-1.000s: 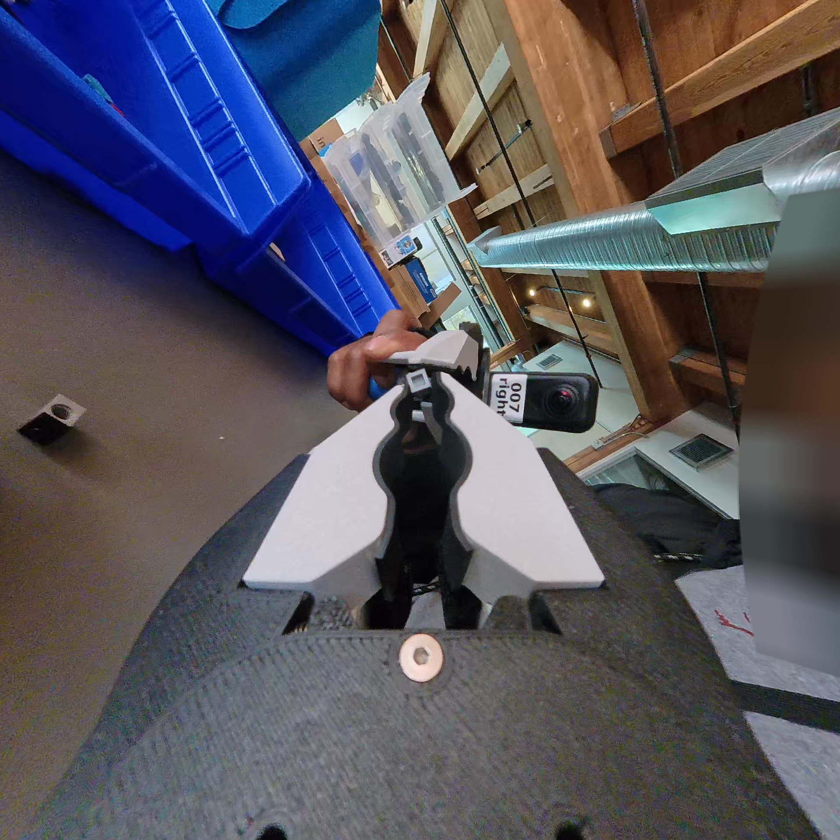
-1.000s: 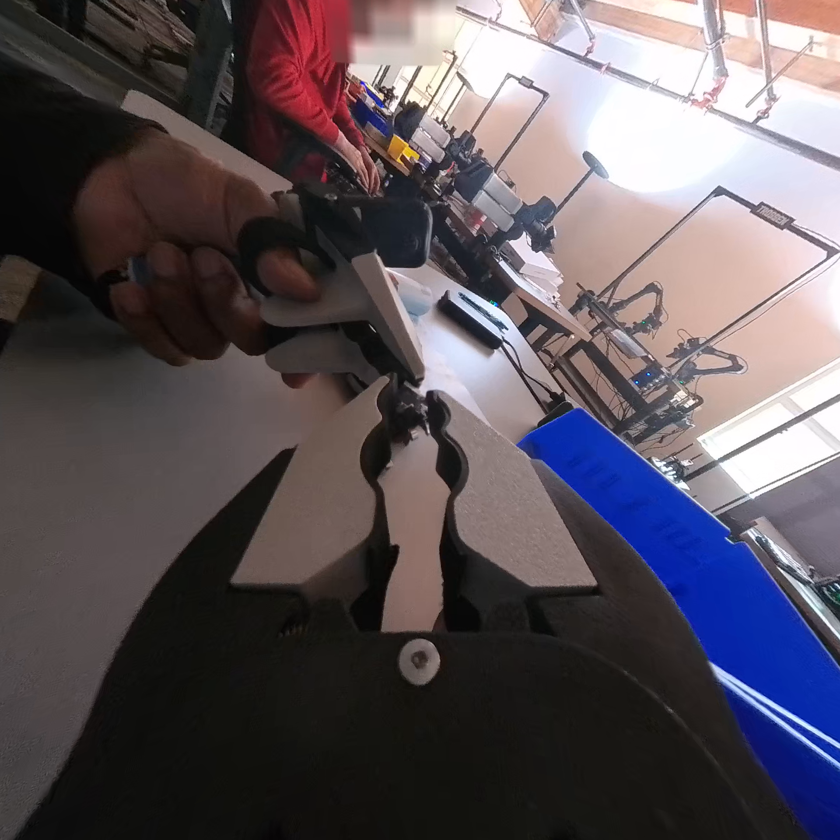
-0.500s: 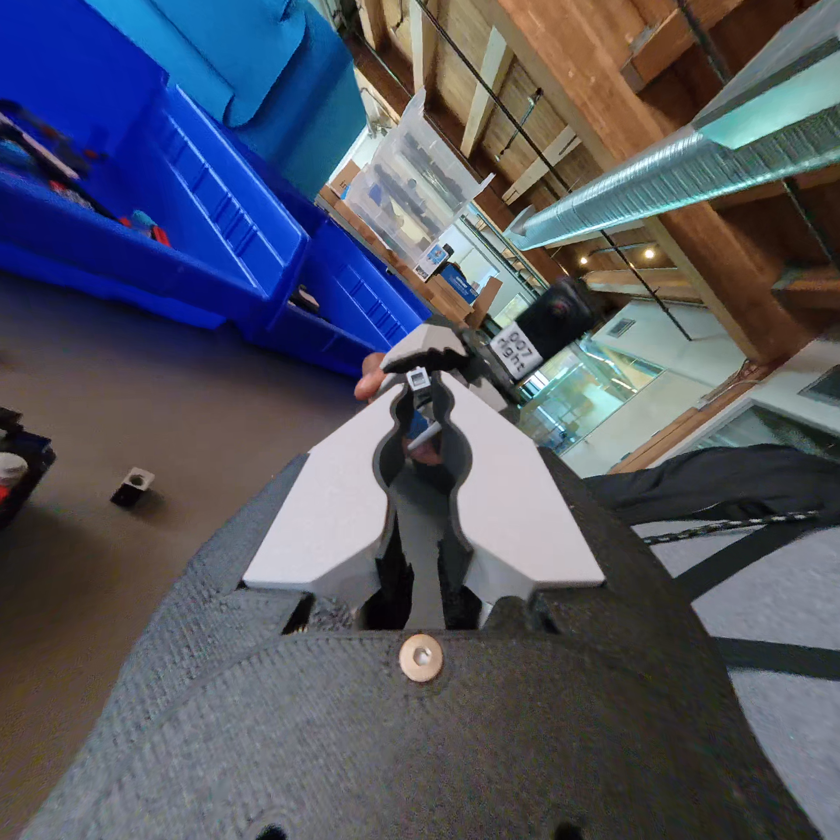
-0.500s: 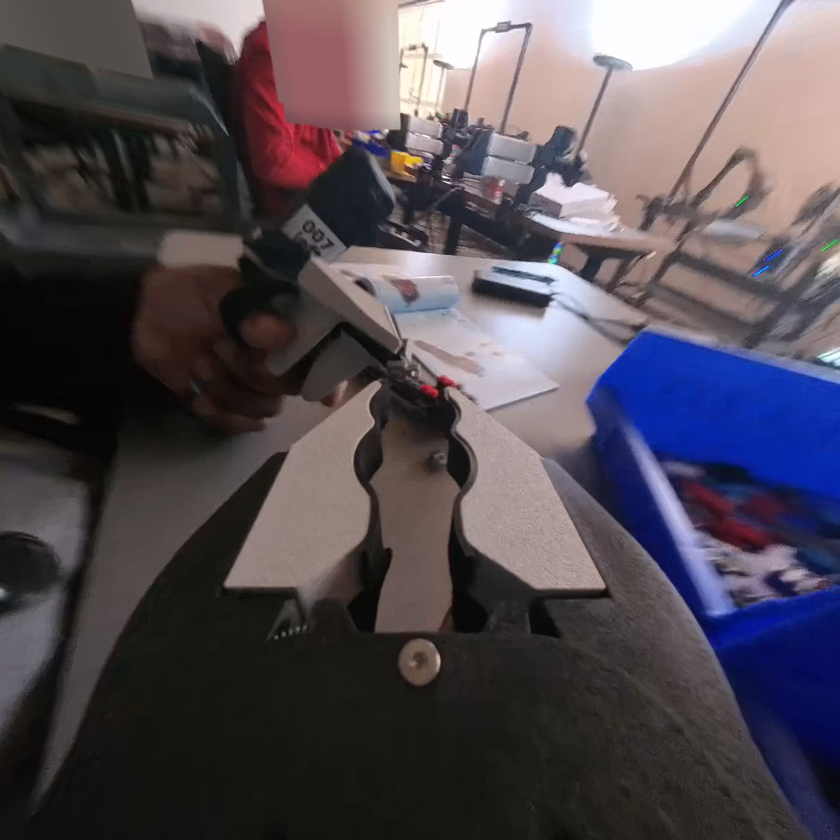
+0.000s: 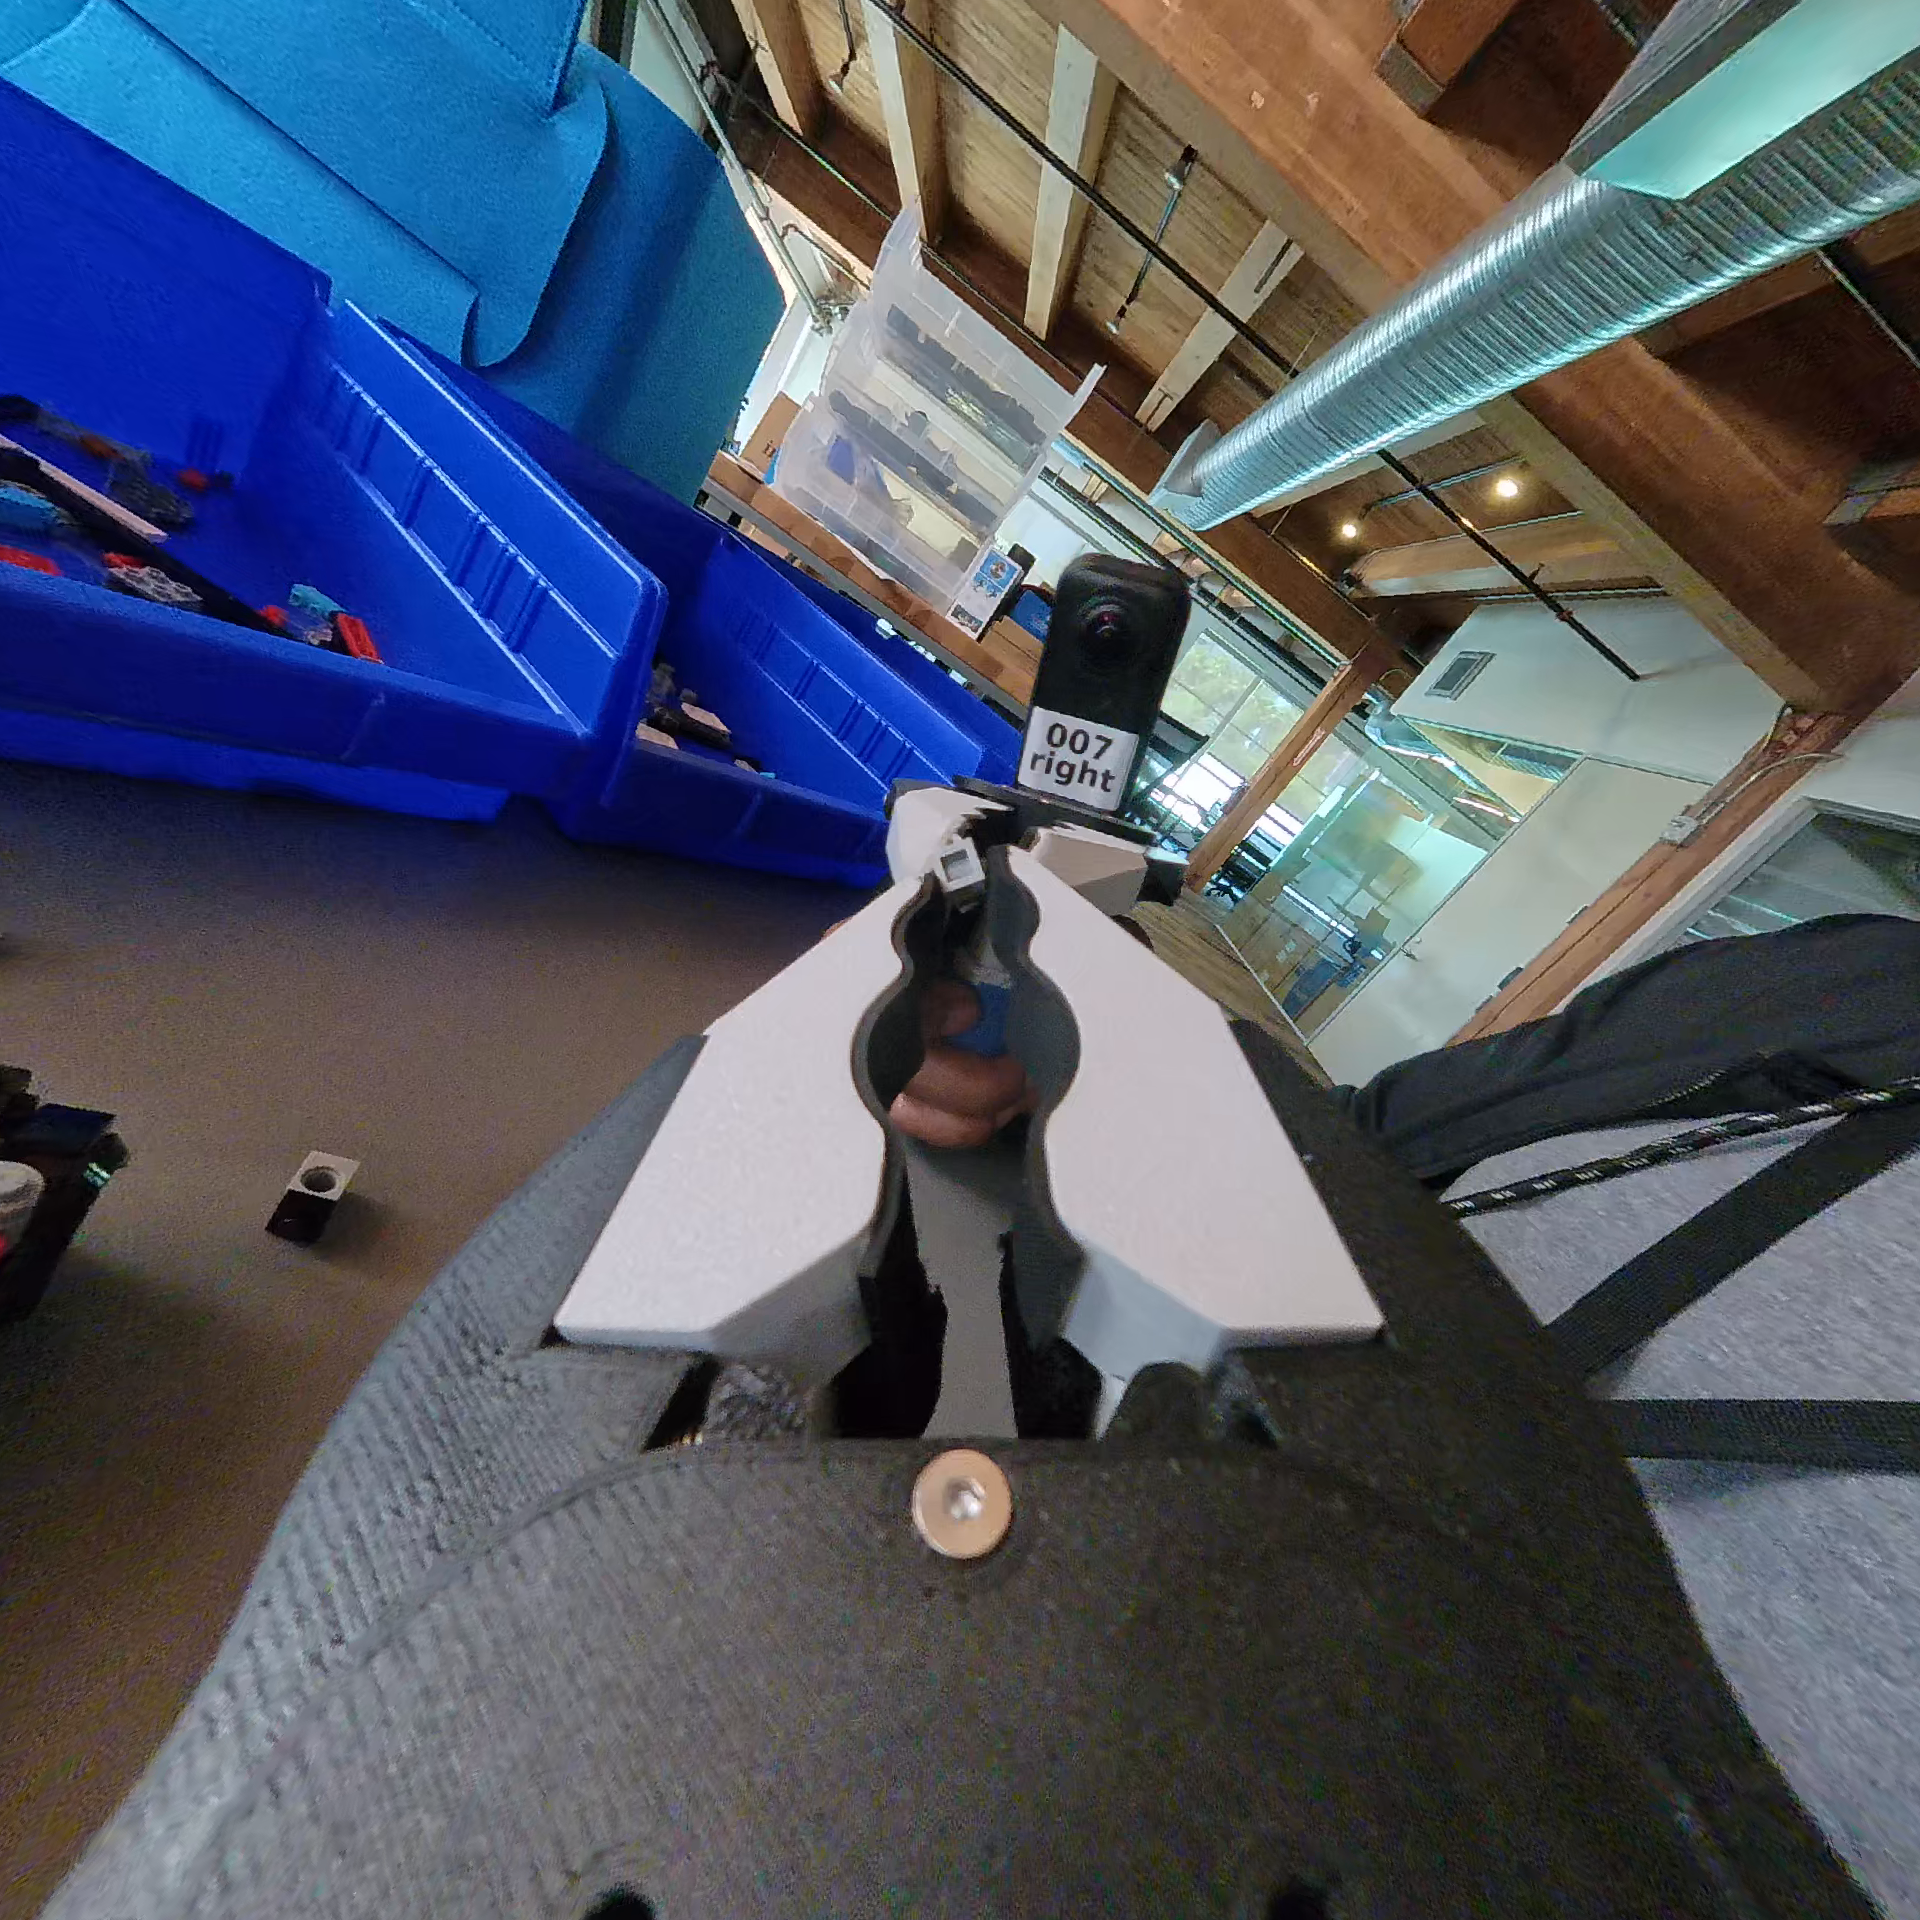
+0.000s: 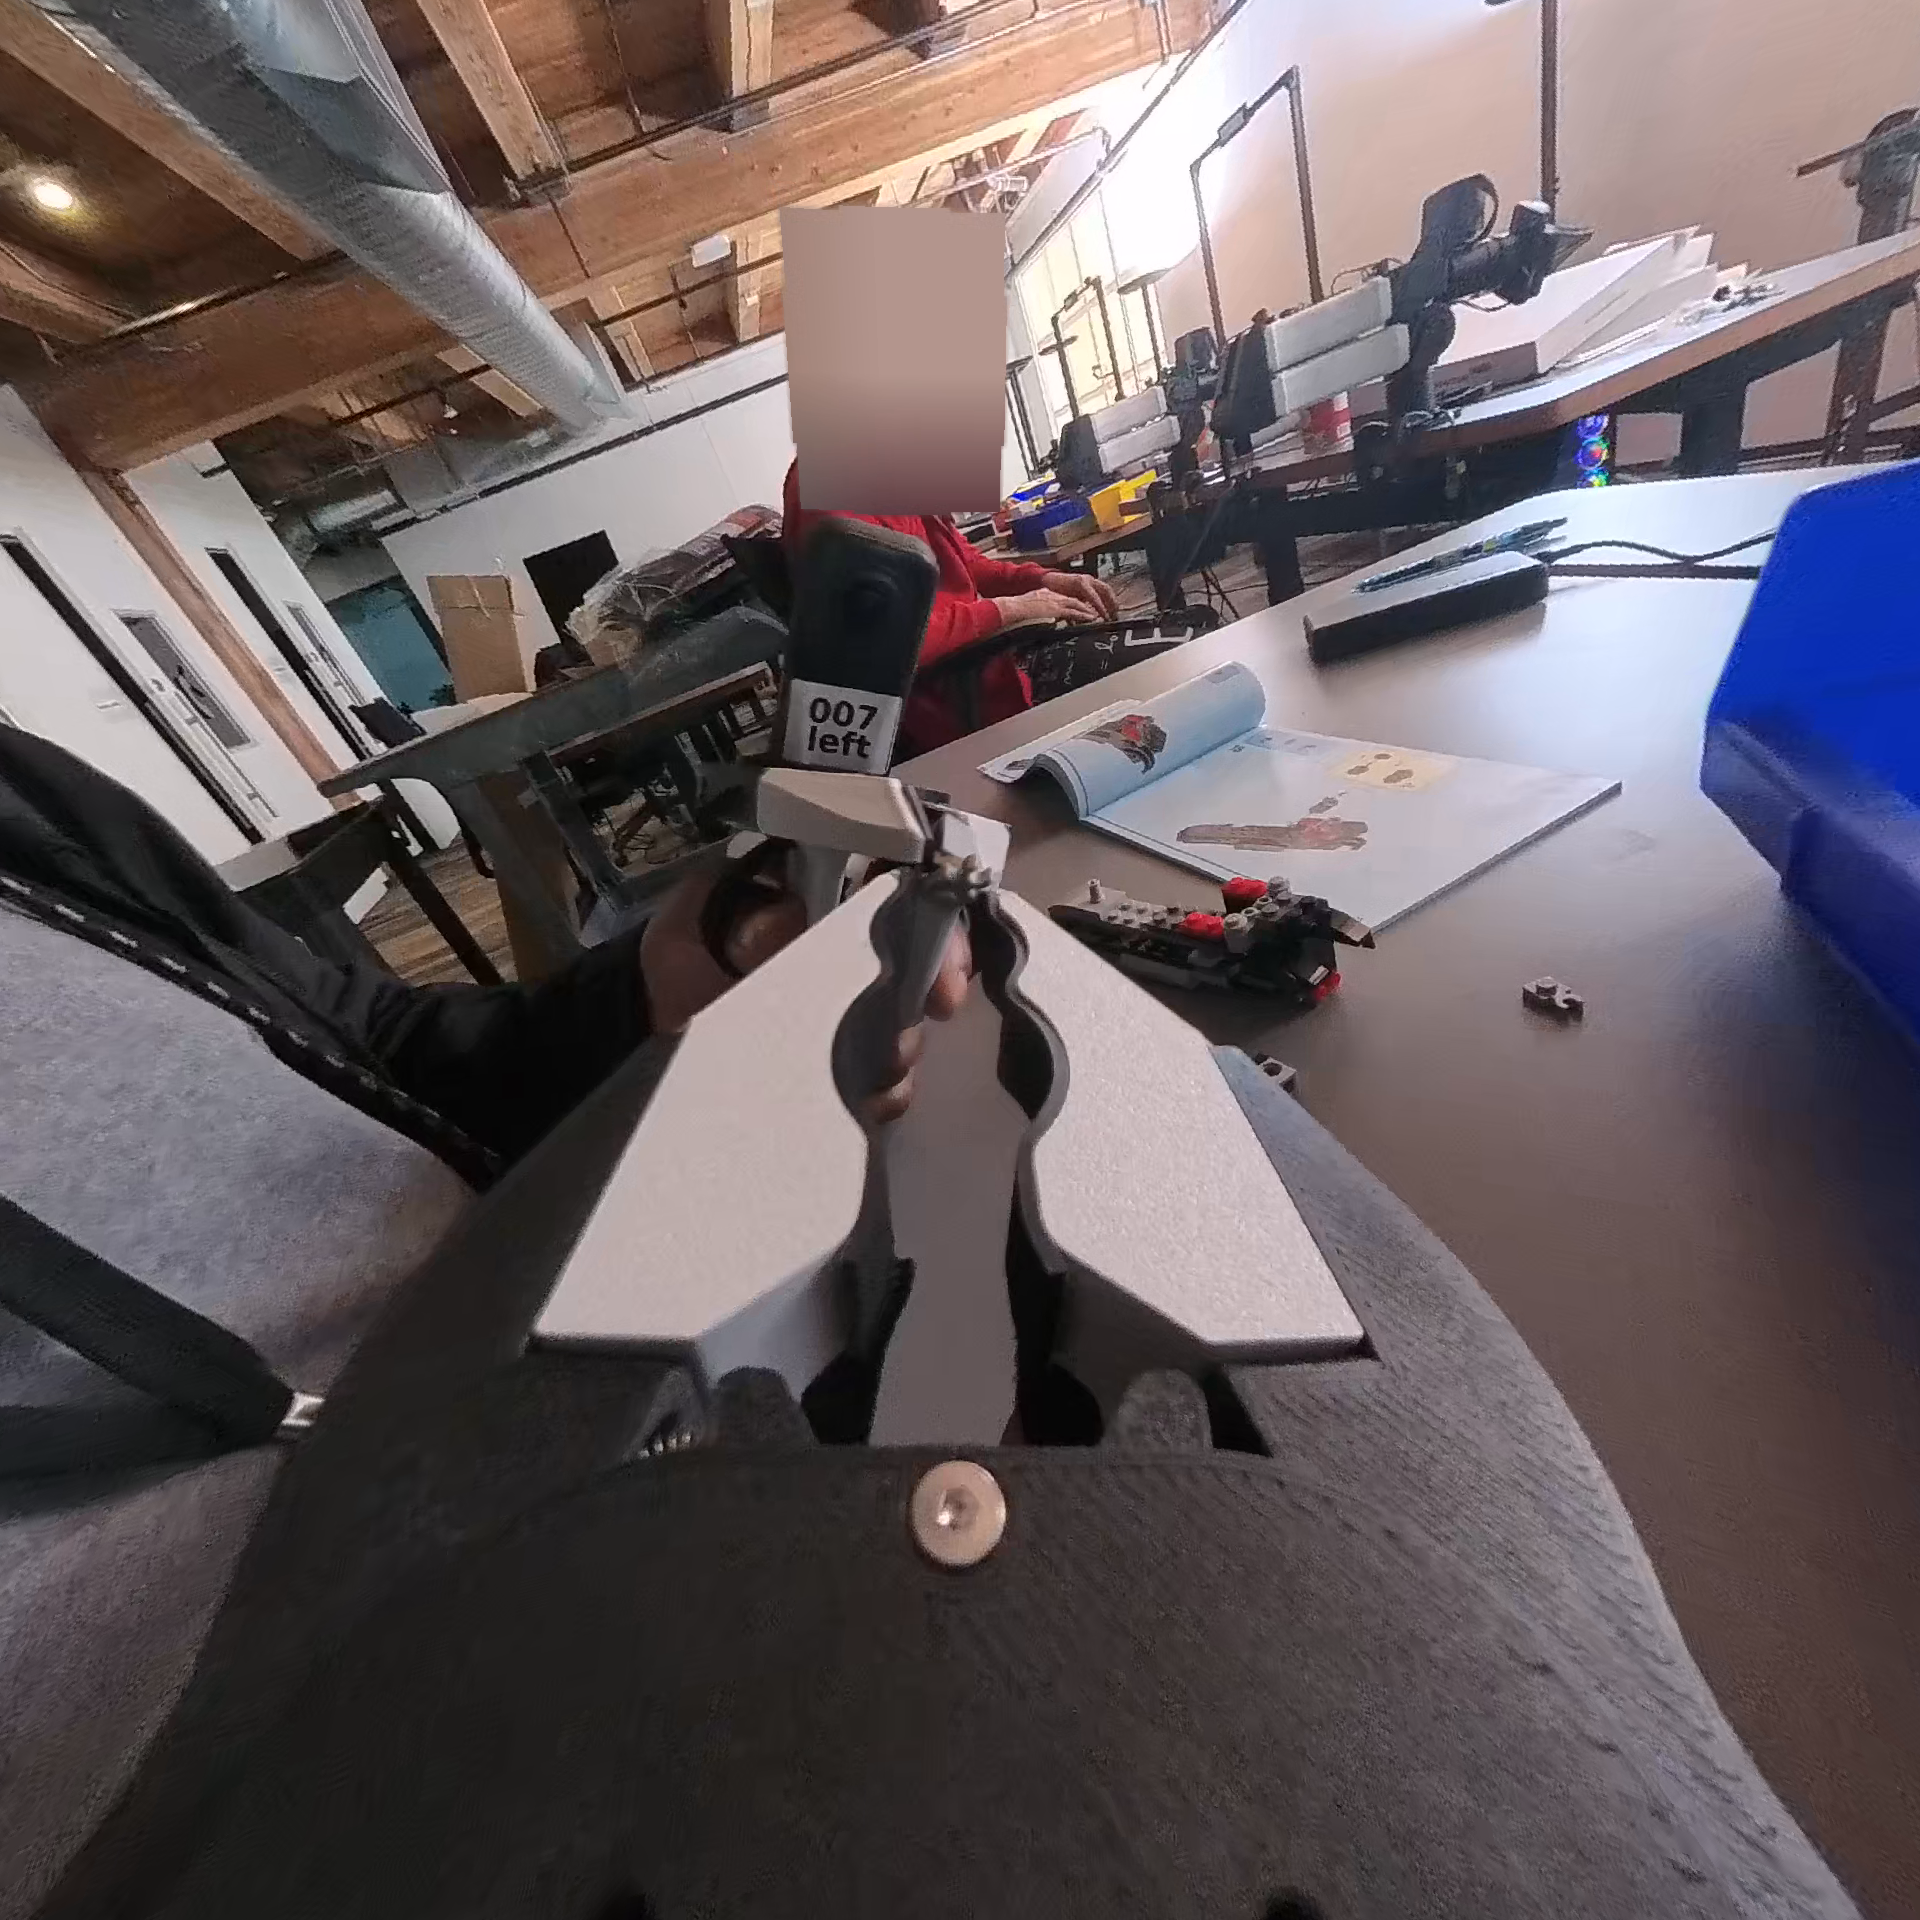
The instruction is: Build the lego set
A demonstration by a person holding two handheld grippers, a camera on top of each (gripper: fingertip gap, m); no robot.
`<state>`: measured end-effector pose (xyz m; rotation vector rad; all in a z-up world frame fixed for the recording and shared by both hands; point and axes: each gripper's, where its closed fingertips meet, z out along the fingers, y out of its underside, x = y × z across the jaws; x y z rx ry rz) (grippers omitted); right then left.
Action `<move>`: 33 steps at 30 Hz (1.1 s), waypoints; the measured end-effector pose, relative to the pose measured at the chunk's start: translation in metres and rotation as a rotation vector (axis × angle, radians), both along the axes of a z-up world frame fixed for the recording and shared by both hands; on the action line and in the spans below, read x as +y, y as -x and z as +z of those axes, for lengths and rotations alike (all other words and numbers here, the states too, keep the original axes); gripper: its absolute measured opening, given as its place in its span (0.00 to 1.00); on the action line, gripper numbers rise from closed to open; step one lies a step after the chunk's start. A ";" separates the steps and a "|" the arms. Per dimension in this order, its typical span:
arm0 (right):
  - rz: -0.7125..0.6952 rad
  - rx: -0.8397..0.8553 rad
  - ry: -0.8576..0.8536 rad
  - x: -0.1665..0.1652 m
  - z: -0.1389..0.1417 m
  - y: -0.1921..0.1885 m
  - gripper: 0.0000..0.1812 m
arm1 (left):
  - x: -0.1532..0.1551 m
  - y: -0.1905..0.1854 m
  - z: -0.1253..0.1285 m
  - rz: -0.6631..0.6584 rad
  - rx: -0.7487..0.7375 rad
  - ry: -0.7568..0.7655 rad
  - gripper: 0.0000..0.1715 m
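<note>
Grey lego piece sits pinched between left tongs and right tongs tips.

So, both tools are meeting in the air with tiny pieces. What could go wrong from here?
1. The left tool pinches only a small light grey piece at its very tips; pushing it against the right tool could make it slip and fall.
2. The dark piece in the right tool is hard to see, so alignment may be off.
3. A dropped piece could land beside the half-built model or off the table.
</note>
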<state>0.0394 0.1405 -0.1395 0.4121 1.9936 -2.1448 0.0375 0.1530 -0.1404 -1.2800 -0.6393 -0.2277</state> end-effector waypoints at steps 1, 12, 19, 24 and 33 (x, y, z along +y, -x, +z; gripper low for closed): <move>-0.009 0.009 0.001 0.000 0.000 0.000 0.06 | 0.000 0.000 0.000 -0.002 -0.005 -0.002 0.06; -0.151 0.326 -0.108 -0.001 -0.002 0.003 0.05 | -0.002 0.002 -0.001 -0.020 -0.091 -0.047 0.05; -0.205 0.475 -0.146 0.002 -0.002 0.001 0.05 | 0.000 0.000 0.000 -0.040 -0.114 -0.071 0.05; -0.241 0.521 -0.148 0.006 0.000 0.002 0.00 | -0.006 0.004 0.003 -0.016 -0.133 -0.113 0.05; -0.223 0.487 -0.078 0.012 0.010 0.001 0.12 | -0.006 0.001 0.005 -0.058 -0.148 -0.146 0.05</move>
